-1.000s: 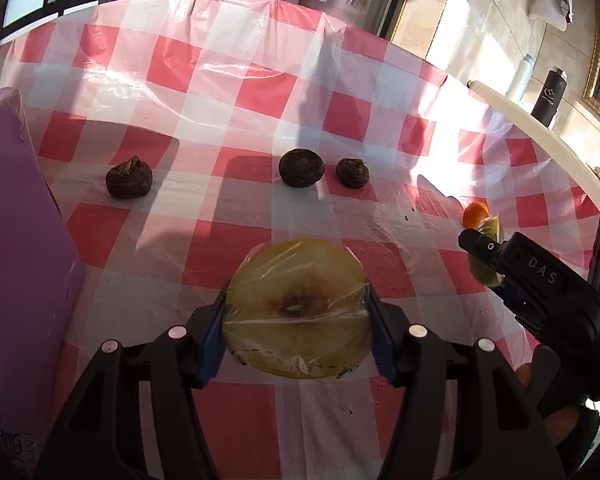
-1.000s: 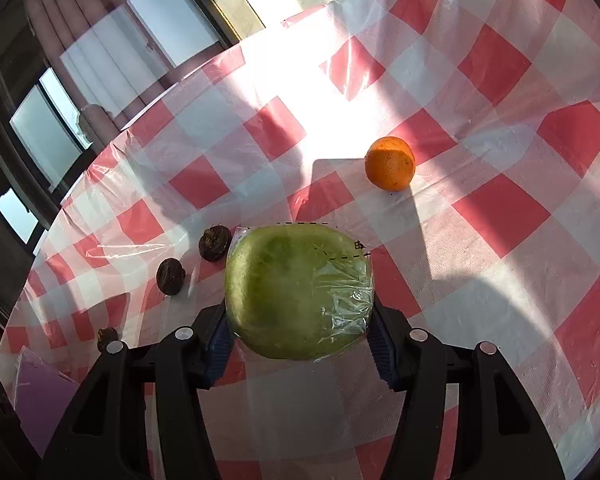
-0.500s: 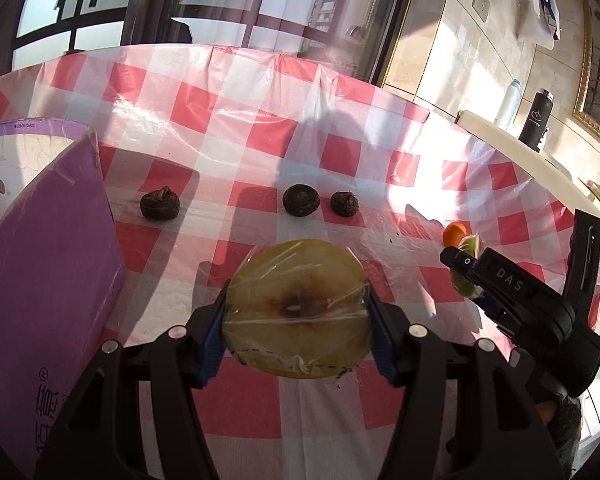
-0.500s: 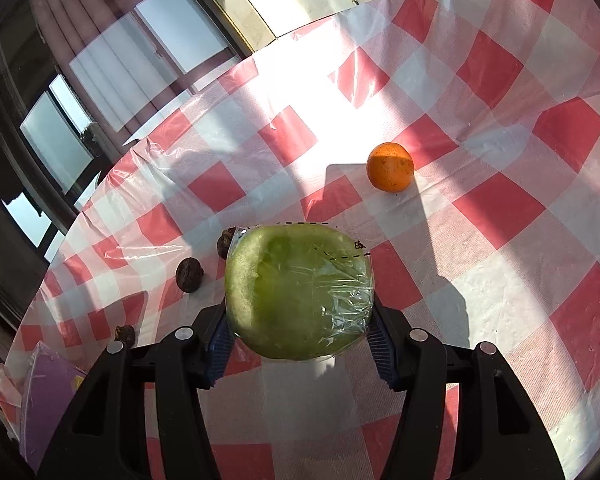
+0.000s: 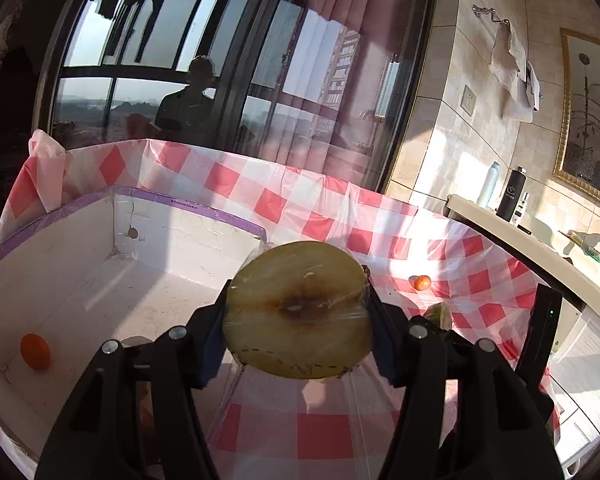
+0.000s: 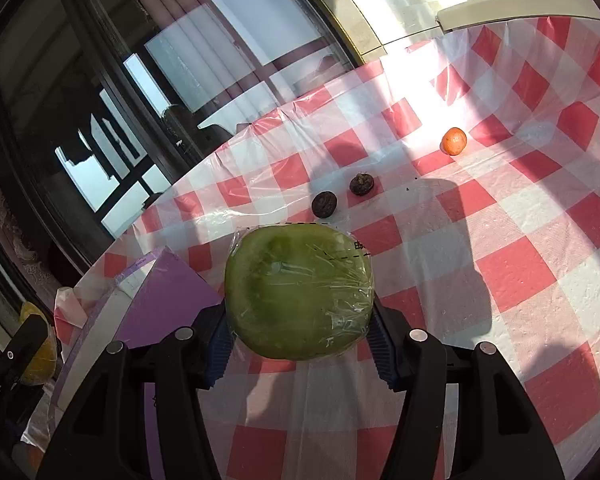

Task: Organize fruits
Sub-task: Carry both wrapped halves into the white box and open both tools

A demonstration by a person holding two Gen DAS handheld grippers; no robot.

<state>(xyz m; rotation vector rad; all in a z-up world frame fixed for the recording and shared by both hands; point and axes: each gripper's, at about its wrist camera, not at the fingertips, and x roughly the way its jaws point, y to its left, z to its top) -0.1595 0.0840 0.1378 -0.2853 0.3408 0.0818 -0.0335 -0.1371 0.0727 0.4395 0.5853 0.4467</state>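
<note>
The left gripper (image 5: 298,316) clamps a film-wrapped yellow fruit half (image 5: 298,310) at frame centre, at the near edge of the white box (image 5: 80,264) filling the left of the frame. The slick film could slip from the pads, dropping it short onto the checked cloth (image 5: 324,432). The right gripper (image 6: 300,300) pinches a wrapped green half (image 6: 298,294), the box's purple wall (image 6: 168,300) to its lower left; swung carelessly, it could clip that wall. Farther off lie two dark fruits (image 6: 325,204) and an orange (image 6: 454,141).
</note>
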